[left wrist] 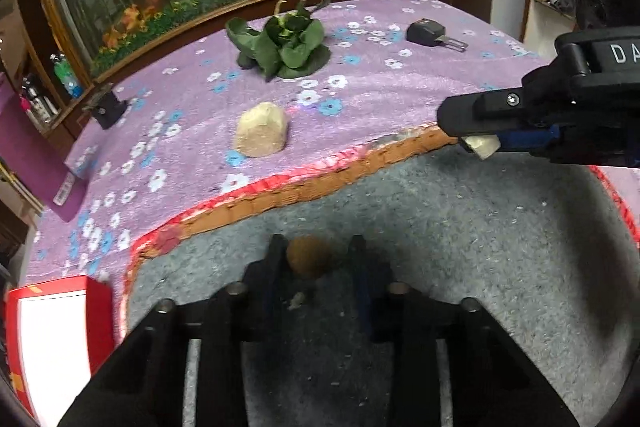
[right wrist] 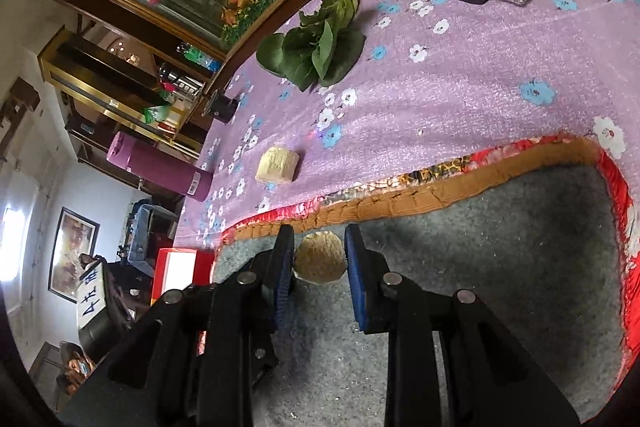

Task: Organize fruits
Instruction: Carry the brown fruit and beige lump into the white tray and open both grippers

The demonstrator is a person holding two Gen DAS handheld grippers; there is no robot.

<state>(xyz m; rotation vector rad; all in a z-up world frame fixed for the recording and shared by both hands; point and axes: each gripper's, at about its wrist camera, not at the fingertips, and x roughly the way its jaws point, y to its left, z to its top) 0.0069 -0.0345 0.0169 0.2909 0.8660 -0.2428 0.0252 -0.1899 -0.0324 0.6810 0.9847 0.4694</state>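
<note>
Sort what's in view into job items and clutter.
Job: brown round fruit at the left gripper; pale fruit in the right gripper; pale chunk on the cloth; grey mat.
Lying about: leafy greens; black clip device; purple roll; red box.

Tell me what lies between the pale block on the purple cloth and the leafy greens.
Nothing: between the pale block and the leafy greens only bare flowered purple cloth shows, in both wrist views.
</note>
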